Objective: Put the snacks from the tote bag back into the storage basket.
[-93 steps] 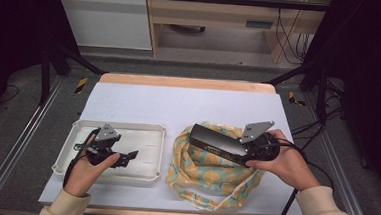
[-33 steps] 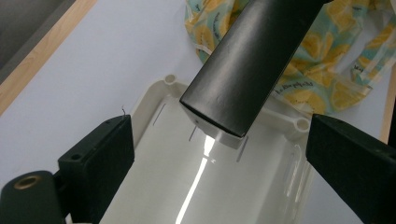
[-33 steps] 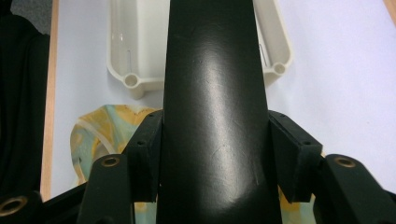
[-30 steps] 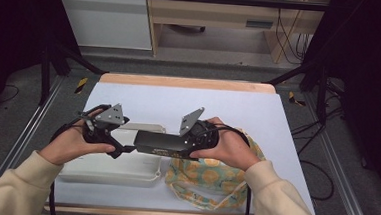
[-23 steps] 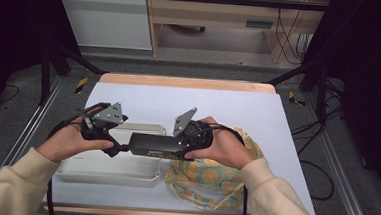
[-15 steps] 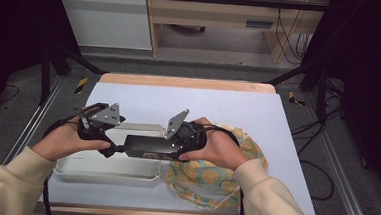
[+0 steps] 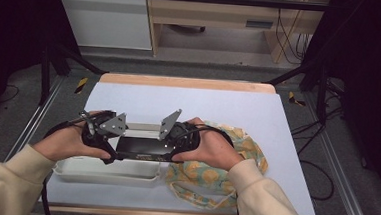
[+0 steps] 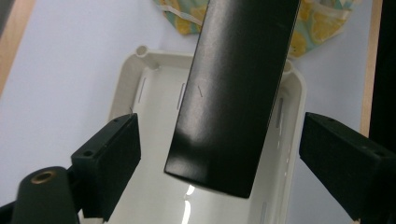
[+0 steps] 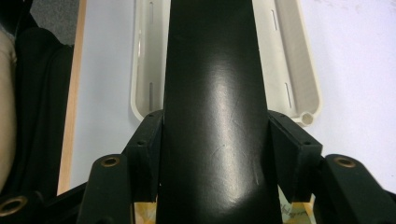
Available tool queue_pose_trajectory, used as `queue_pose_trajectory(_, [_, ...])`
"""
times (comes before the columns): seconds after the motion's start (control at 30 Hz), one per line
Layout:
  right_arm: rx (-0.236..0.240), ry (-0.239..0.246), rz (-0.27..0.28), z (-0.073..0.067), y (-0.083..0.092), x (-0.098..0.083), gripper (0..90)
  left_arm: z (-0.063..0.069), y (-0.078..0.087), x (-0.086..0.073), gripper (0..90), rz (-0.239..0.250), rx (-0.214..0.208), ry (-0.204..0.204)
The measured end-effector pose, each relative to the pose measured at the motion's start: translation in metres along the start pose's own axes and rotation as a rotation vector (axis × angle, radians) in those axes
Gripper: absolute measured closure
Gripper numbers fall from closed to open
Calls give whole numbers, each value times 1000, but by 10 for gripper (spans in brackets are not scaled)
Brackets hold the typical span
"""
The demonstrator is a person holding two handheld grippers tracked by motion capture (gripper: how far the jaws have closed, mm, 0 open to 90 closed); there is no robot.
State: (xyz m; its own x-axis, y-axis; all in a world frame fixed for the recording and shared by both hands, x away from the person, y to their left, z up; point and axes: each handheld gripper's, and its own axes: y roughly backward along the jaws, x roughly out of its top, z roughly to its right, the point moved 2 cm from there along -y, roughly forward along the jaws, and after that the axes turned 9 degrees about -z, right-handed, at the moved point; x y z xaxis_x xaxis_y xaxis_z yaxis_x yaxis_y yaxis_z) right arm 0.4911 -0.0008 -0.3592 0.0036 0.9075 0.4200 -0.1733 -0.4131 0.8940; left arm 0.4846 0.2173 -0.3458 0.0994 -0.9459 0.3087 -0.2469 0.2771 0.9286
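the right gripper (image 7: 163, 148) holds a long black box (image 7: 141, 148), its fingers (image 9: 148, 149) pressed against the box's two long sides near one end, as the right gripper view shows. the box runs out from those fingers roughly level, over a shallow cream plastic tray (image 7: 105, 171) that sits on the pale table (image 7: 189, 102).

the far end of the box reaches in between the fingers (image 8: 108, 163) of the left gripper (image 7: 106, 150). those fingers are spread wide, with a clear gap on each side of the box, so they do not touch it; they have just been closing a little. in the left gripper view the box's free end hangs above the tray's white floor, between the two spread fingers and slightly nearer the left one.

behind the right gripper's fingers, under the person's right hand (image 7: 208, 148), lies a crumpled yellow and teal patterned cloth (image 7: 224, 177), just beside the tray's end. the left hand (image 7: 68, 142) grips its tool at the opposite end of the tray.
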Motion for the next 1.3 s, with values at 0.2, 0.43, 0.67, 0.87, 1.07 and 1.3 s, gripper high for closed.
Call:
queue_pose_trajectory(0.2, [25, 1, 3, 1, -2, 4, 431, 2, -10, 5, 186, -46, -18, -37])
queue_pose_trajectory(0.43, [29, 5, 6, -5, -6, 6, 431, 2, -16, 4, 283, -107, -31, -68])
queue_pose_trajectory(0.67, [36, 17, -3, -8, -4, 11, 431, 6, -18, 2, 321, -147, -59, -115])
queue_pose_trajectory(0.87, [36, 21, -5, -6, -4, 13, 431, 4, -19, 2, 371, -155, -57, -122])
queue_pose_trajectory(1.07, [36, 20, -1, -8, -4, 14, 431, 6, -23, 1, 365, -179, -52, -134])
queue_pose_trajectory(1.3, [35, 27, -17, -9, -5, 13, 428, 7, -27, 3, 403, -182, -48, -145])
